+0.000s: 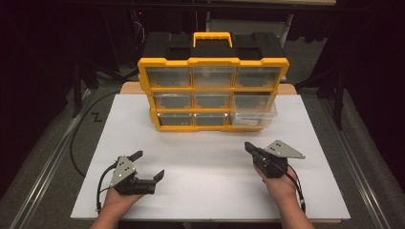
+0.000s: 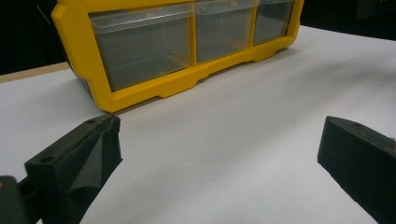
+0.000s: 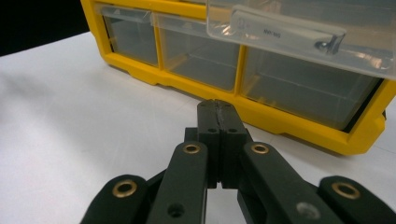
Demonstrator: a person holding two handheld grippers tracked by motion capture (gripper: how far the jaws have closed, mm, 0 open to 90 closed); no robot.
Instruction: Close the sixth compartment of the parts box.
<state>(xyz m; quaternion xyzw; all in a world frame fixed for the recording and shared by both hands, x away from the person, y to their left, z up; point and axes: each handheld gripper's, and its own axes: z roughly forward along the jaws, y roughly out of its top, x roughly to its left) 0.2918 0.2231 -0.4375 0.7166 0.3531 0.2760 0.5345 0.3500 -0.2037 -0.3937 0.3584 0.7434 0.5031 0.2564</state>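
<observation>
On white table (image 1: 200, 162), yellow plastic organizer (image 1: 213, 62), clear drawers

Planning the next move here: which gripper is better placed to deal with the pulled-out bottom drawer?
Right, probably. The right gripper, jaws shut, points at the open drawer on the organizer's right side; the left gripper sits open, farther off.

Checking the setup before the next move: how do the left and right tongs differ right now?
The left tongs stand wide open; the right tongs are shut, pads pressed together. The left lie sideways, the right point at the yellow drawer cabinet. Both are empty, over the white table.
</observation>
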